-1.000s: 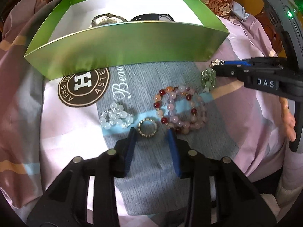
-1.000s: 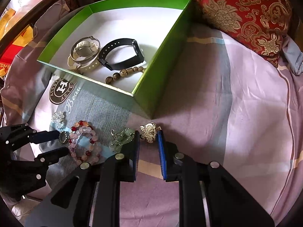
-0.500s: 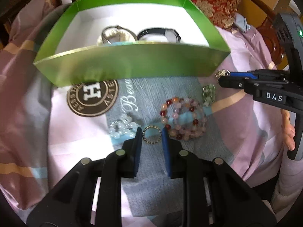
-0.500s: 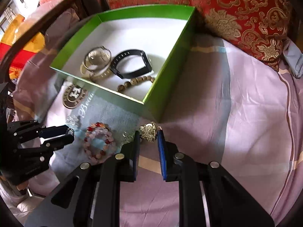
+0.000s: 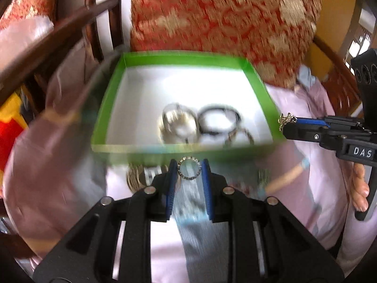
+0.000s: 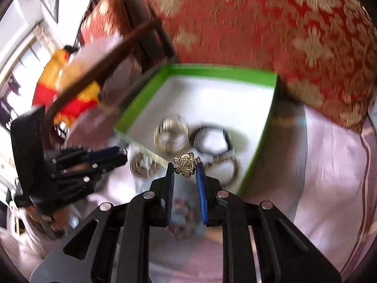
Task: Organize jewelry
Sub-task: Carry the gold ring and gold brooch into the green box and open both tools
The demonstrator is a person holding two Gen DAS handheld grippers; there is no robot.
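My left fingers [image 5: 188, 168] are closed on a small beaded ring [image 5: 188, 168], held above the pink bedspread [image 5: 311, 165] just short of the green box [image 5: 107, 108] at twelve o'clock. My right fingers [image 6: 185, 165] pinch a gold flower brooch [image 6: 185, 165] over the box's near edge. Inside lie a silver watch [image 6: 172, 133] and a black band [image 6: 212, 139], both blurred.

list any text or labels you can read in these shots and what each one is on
"DAS": white letters on a black block on the right gripper, seen from the left wrist view.
Round logo on the cloth in front of the green box: motion-blurred, unreadable.
Nothing else legible; no text shows on the box, the ring or the brooch.
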